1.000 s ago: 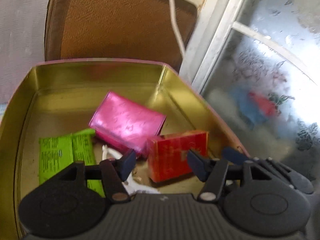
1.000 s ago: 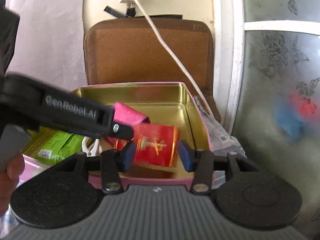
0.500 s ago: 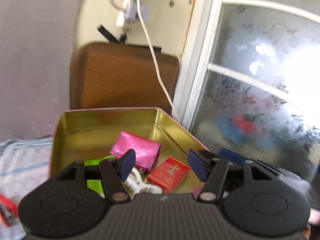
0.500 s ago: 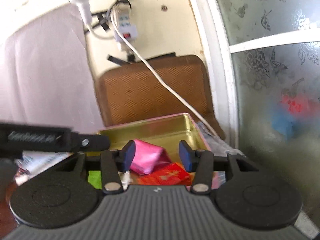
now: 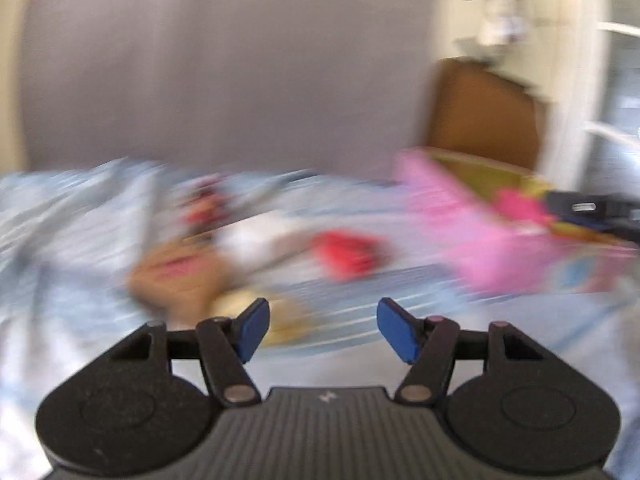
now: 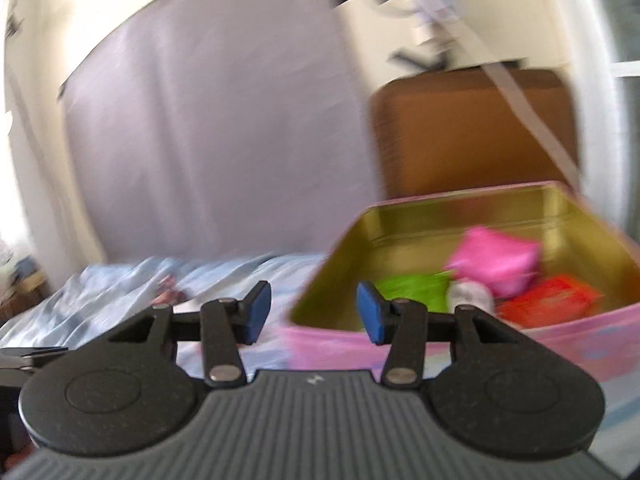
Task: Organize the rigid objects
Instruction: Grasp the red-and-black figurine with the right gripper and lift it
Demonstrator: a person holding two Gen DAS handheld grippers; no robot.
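Observation:
A pink tin box [image 6: 520, 344] with a gold inside stands on the light blue cloth; it also shows blurred in the left wrist view [image 5: 500, 256]. It holds a pink packet [image 6: 496, 260], a green packet [image 6: 412, 292], a red box [image 6: 548, 304] and something white [image 6: 470, 296]. My left gripper [image 5: 322, 330] is open and empty above the cloth, left of the tin. Blurred loose items lie ahead of it: a red one [image 5: 348, 254], a brown one [image 5: 176, 280], a white one [image 5: 256, 236]. My right gripper [image 6: 310, 316] is open and empty at the tin's near left corner.
The light blue cloth [image 5: 80, 208] covers the surface. A brown padded panel [image 6: 472, 128] stands behind the tin. A grey-purple curtain [image 6: 220, 140] hangs at the back. A white cable [image 6: 532, 120] runs down the wall. Both views are motion-blurred.
Both grippers have swung left and away from the tin. The left wrist view now faces the loose items on the cloth instead of the tin's inside. Both stay open and empty.

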